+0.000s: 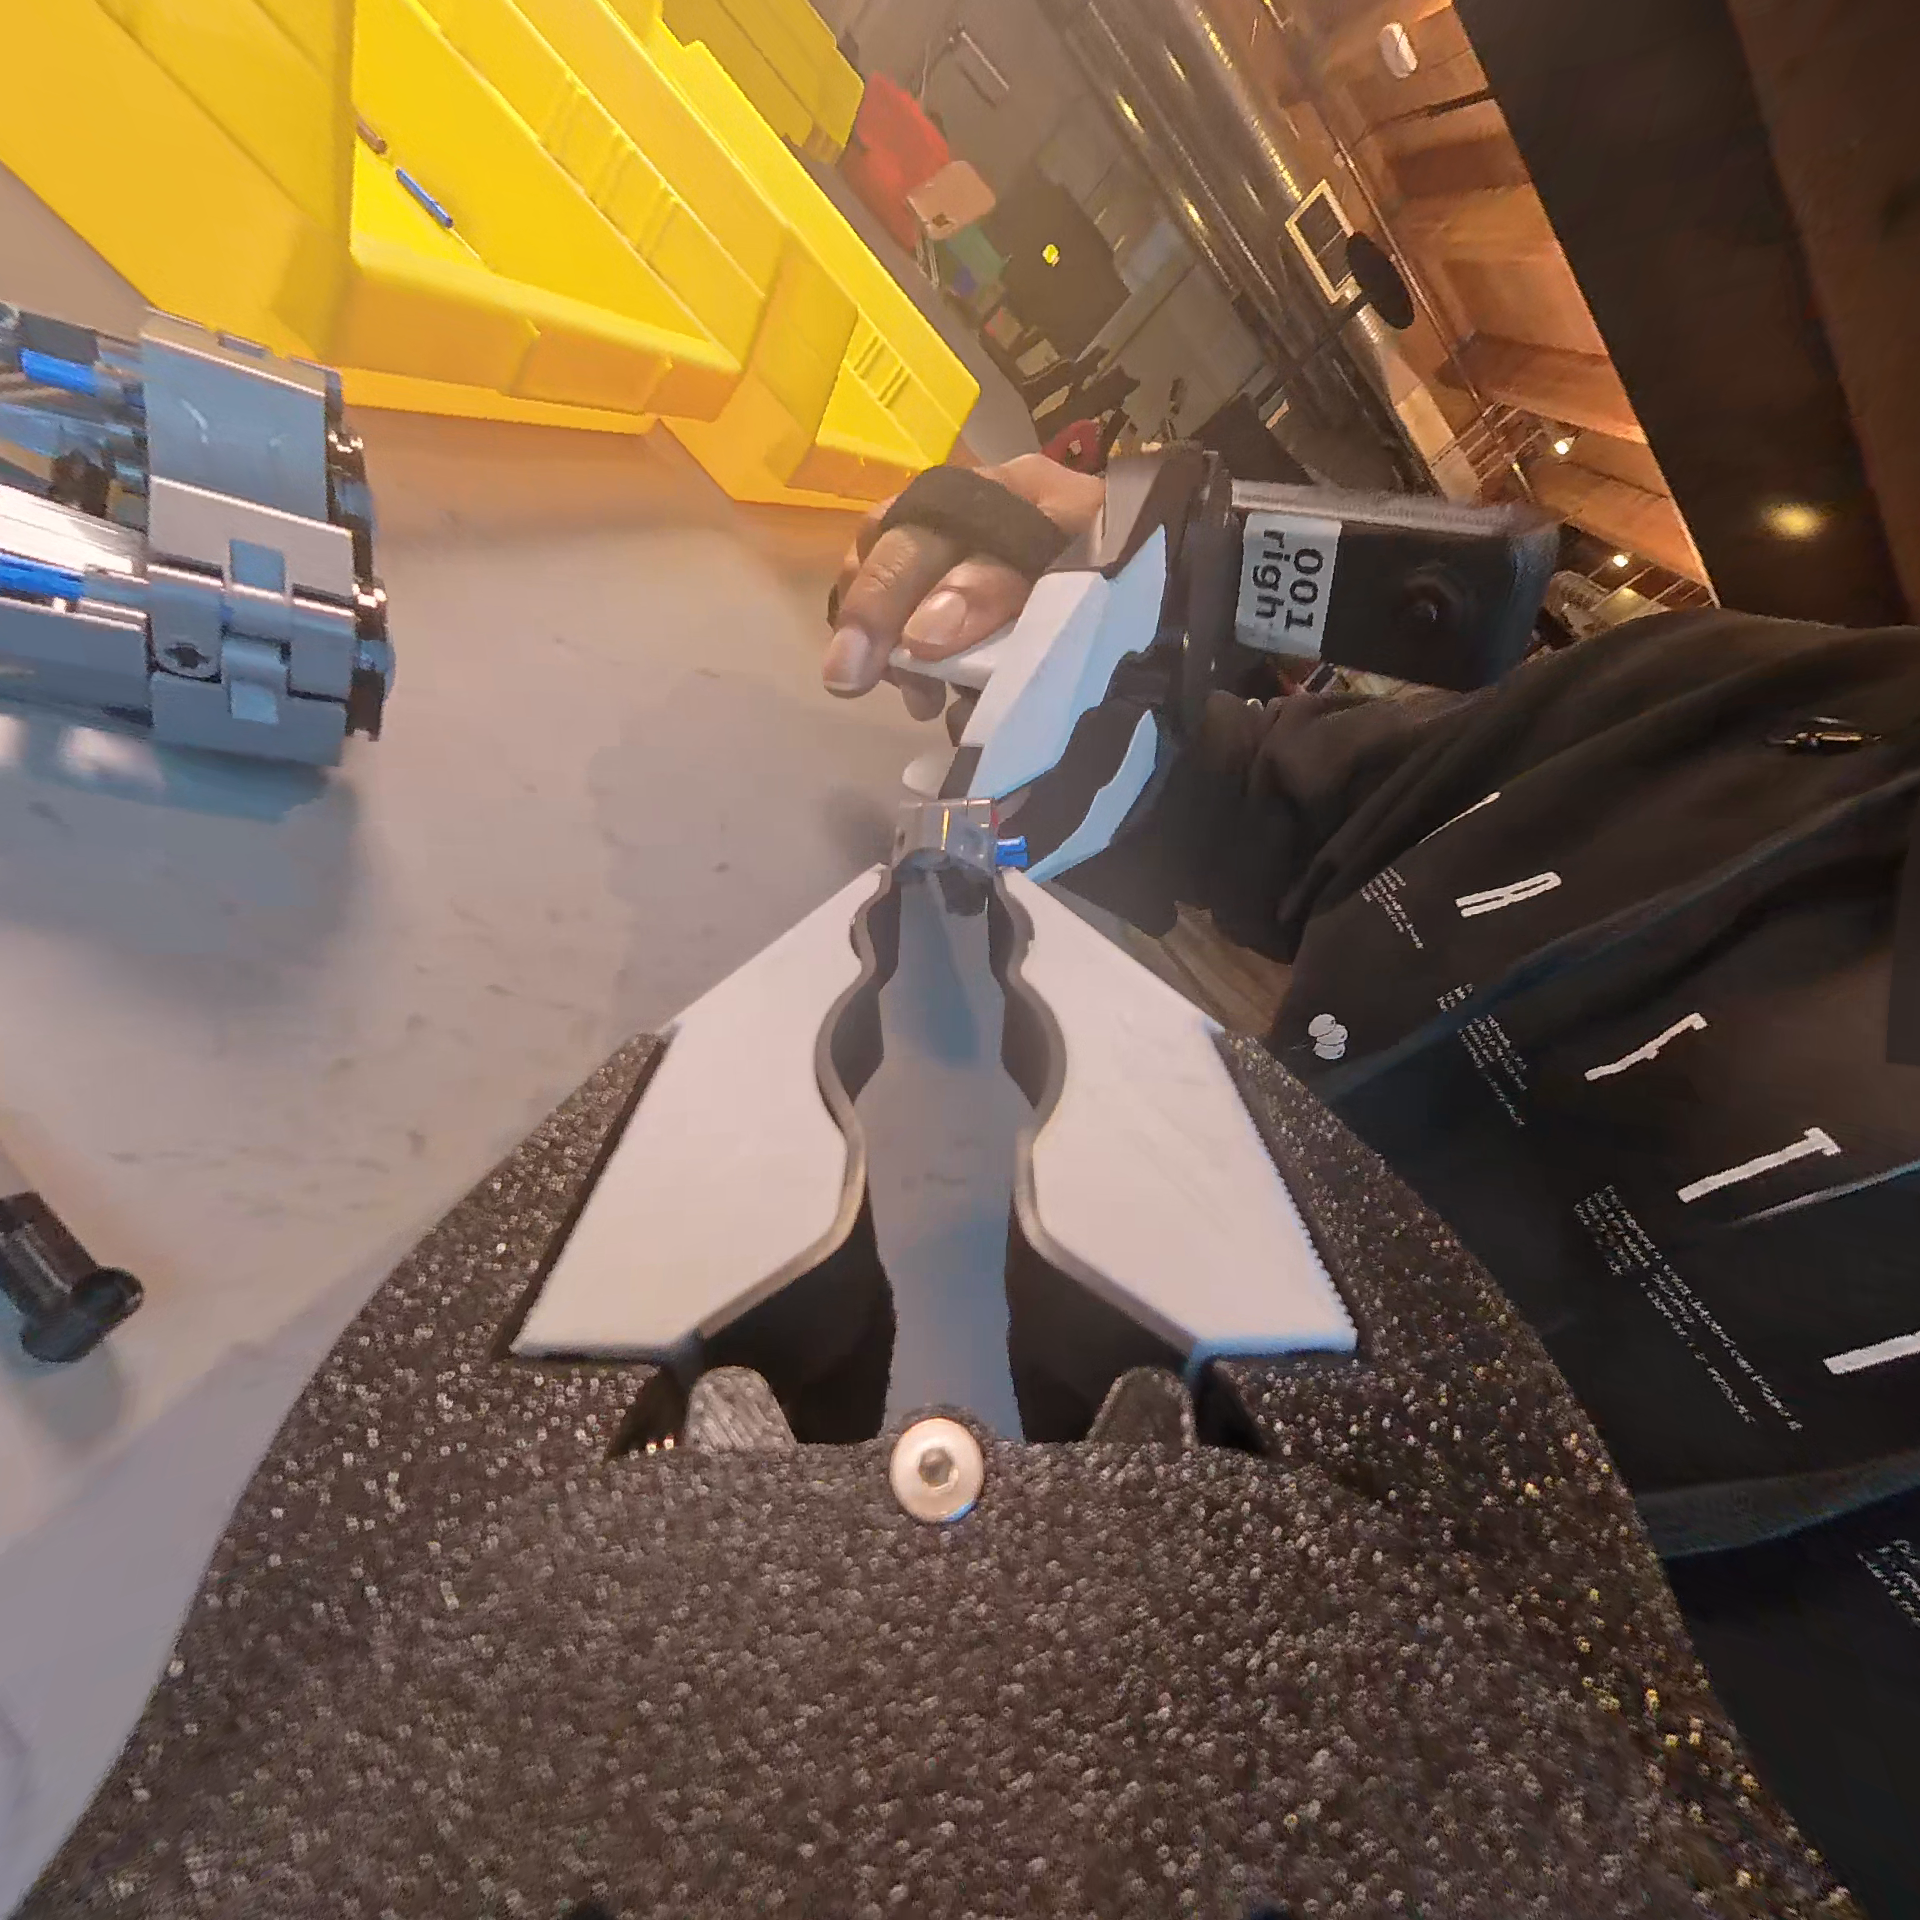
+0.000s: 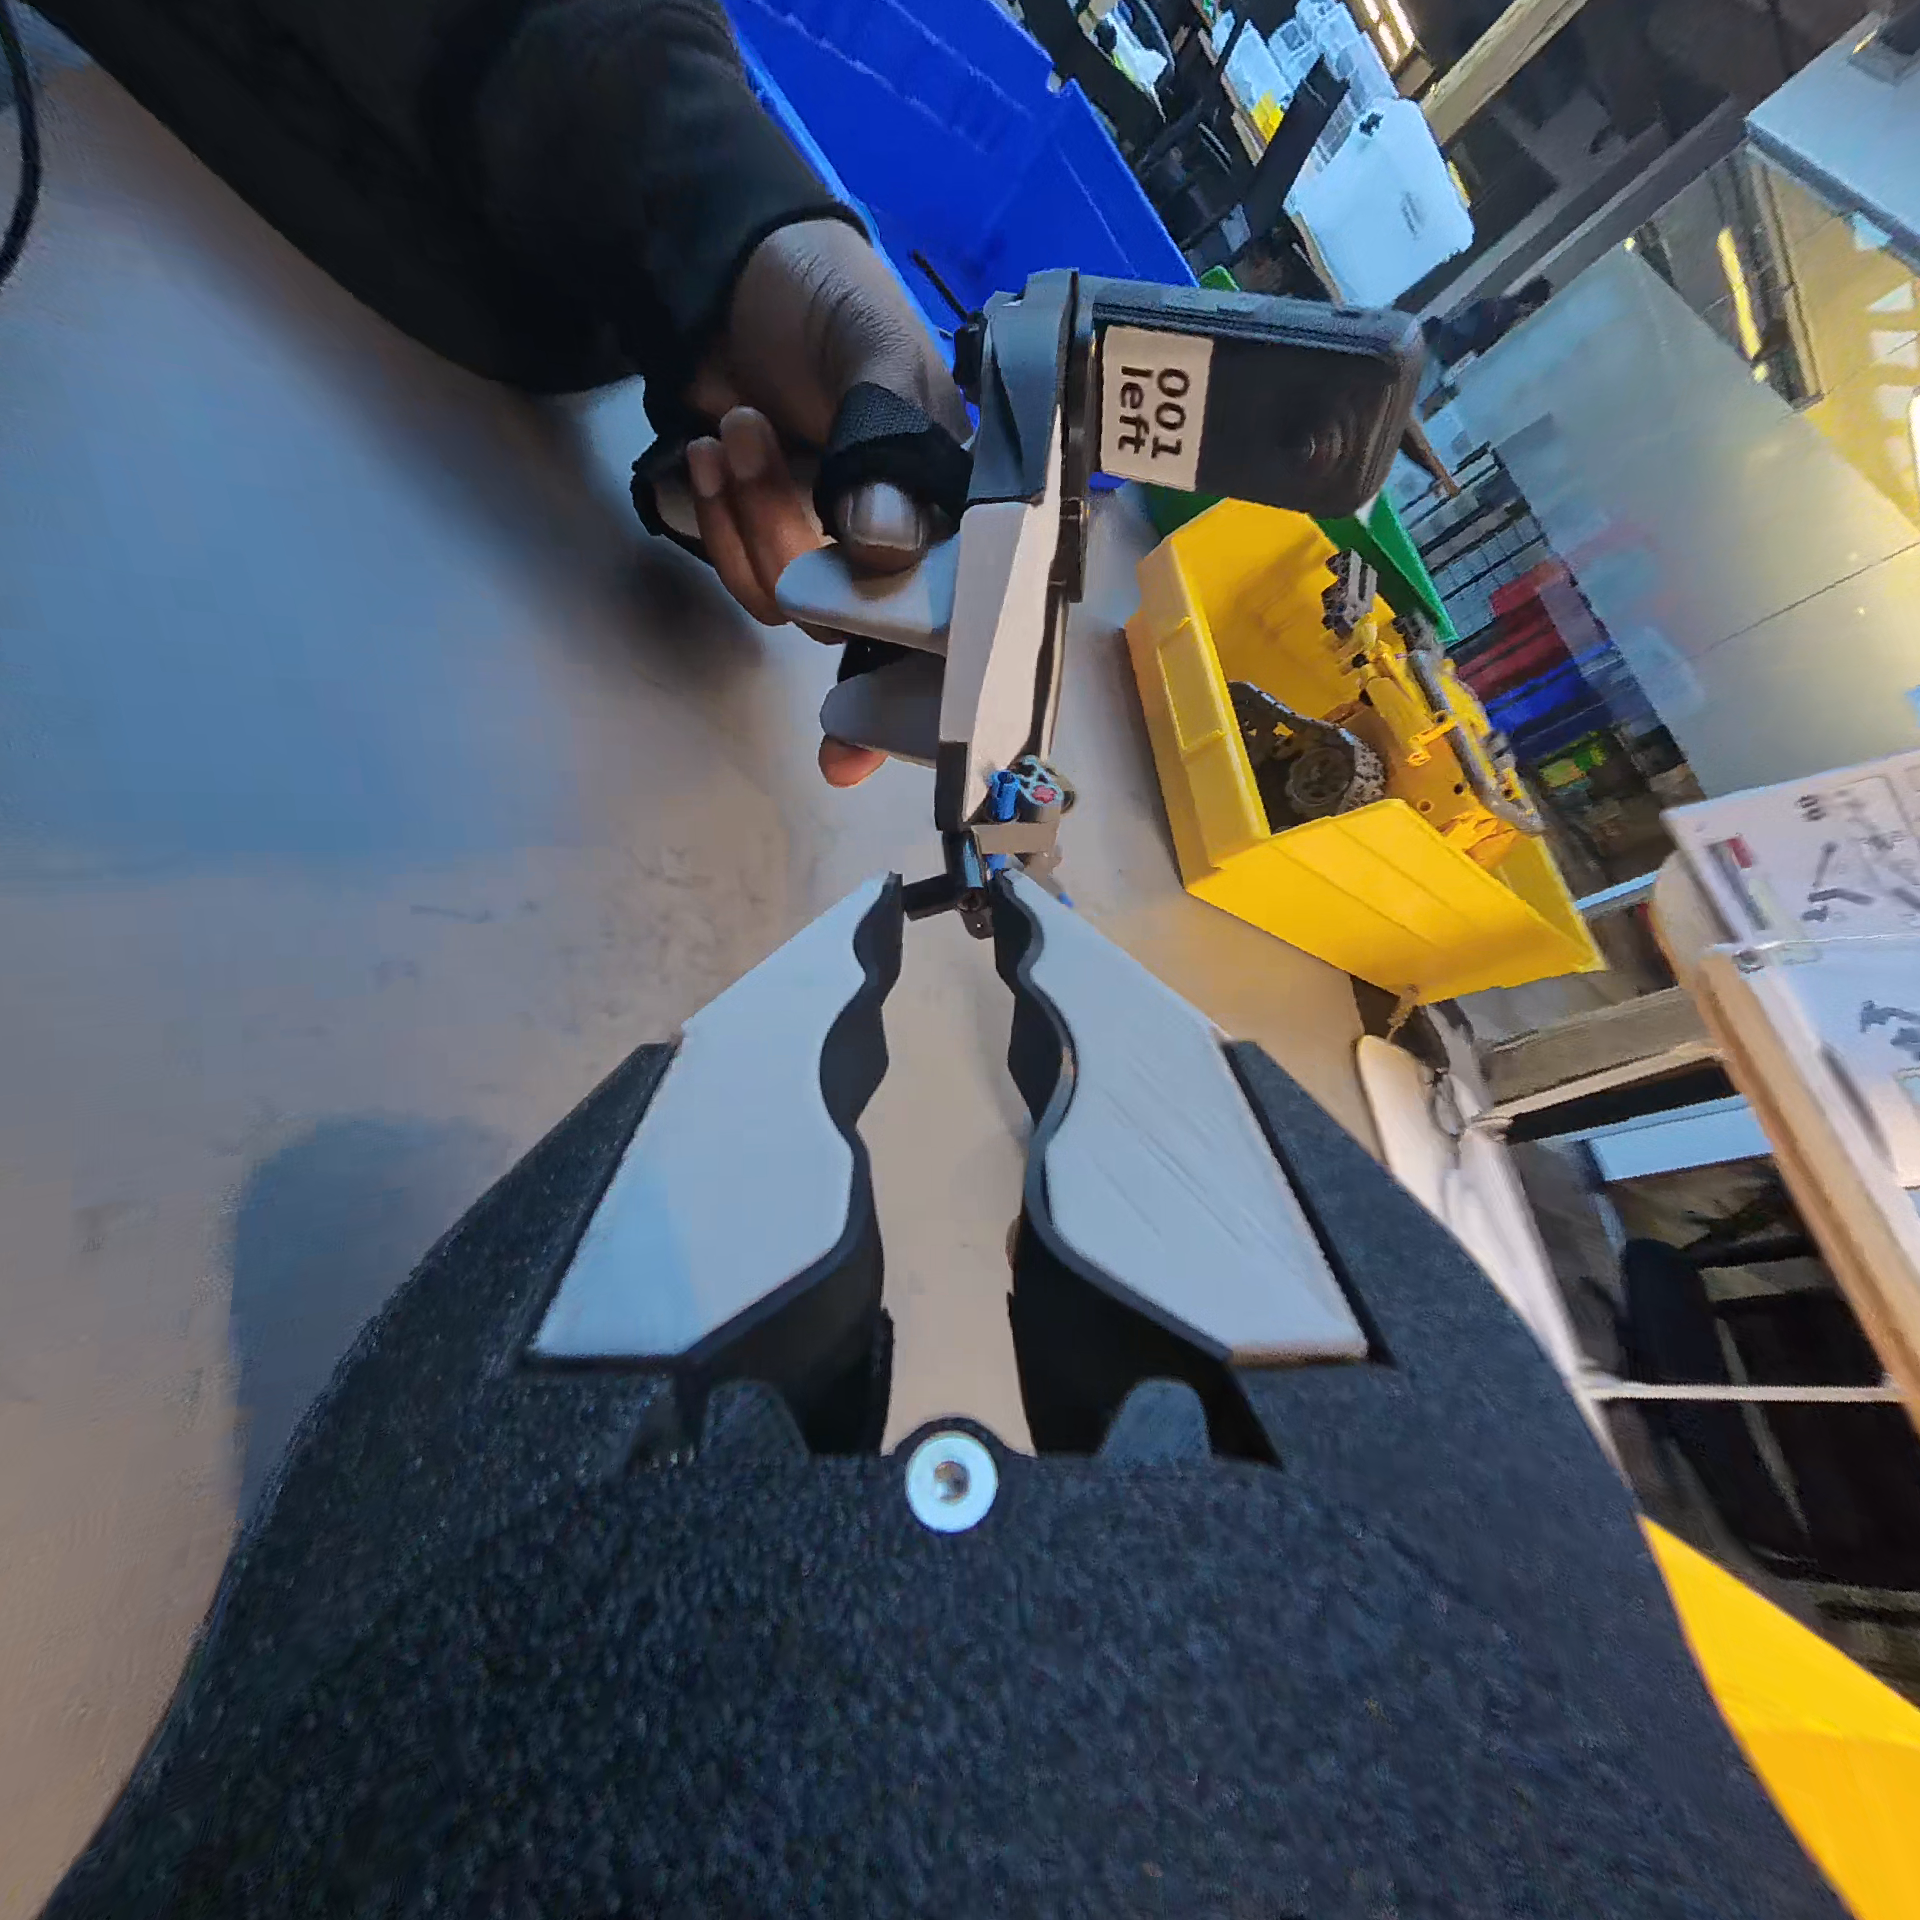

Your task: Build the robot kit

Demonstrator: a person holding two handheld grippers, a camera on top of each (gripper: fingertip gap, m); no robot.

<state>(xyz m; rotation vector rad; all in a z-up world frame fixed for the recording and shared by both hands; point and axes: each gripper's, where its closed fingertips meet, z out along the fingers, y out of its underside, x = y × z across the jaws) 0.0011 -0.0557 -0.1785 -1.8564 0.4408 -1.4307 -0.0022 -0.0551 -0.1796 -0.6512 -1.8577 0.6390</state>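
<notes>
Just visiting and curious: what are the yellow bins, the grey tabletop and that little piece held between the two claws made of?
Yellow bins: probably moulded plastic, smooth, slightly glossy, with ribbed walls. Grey tabletop: hard and matt, faintly scuffed and stained; laminate or painted board, unclear. Small grey and black piece held by left claw and right claw: seemingly toy building-set plastic, with blue pins.

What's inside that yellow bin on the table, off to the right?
The yellow bin holds a partly built yellow toy-brick machine with a black toothed wheel and grey rods. Its walls hide whatever lies lower down.
</notes>
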